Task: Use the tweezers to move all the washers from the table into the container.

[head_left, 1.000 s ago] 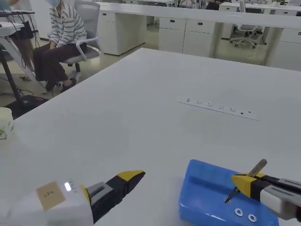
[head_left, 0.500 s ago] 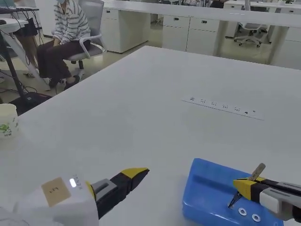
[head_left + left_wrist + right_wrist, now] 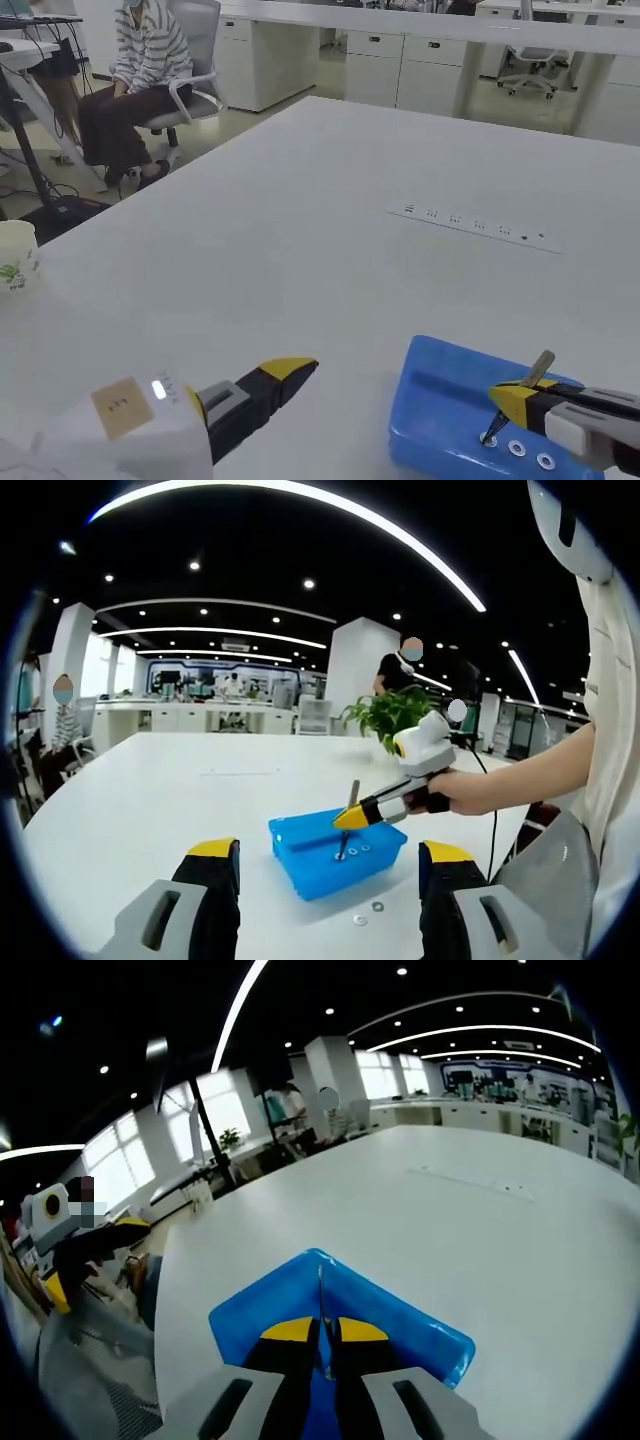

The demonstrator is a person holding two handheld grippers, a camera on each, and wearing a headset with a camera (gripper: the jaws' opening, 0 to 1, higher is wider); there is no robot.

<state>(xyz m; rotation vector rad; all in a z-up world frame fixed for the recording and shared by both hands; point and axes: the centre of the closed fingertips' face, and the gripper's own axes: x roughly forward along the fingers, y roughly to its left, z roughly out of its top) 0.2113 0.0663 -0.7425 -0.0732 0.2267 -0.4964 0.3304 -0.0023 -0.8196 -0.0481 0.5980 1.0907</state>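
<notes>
Right gripper (image 3: pixel 513 396) sits a shade lower against the container than half a second back. The tips of the tool it carries are down at the container floor.

Nearest: left gripper (image 3: pixel 330 858), black jaws with yellow tips, spread wide and holding nothing, poised above the white table (image 3: pixel 300 230) short of the work.

Just beyond it, left gripper view: two small silver ring washers (image 3: pixel 358 919) lie loose on the table, close against the near wall of the shallow blue plastic container (image 3: pixel 440 395). Not yet moved.

Inside the container: two more silver washers (image 3: pixel 517 449) lie flat on the floor, side by side. The right gripper is clenched on the thin metal tweezers (image 3: pixel 497 424), which slant down through its jaws. Their points rest just beside the nearer washer. Cannot tell whether a washer is pinched at the tips; too small.

Farther off: a recessed socket strip (image 3: pixel 470 228) in the tabletop, a paper cup (image 3: pixel 15 255) at the left edge, a seated person (image 3: pixel 140 60) in a striped top.

Judgement: drop-off step, mid-task. Next move likely calls for raising the tweezers clear of the container wall, crossing to the two table washers, and nipping one thin ring by its edge. A flat washer on a smooth top may skid.
</notes>
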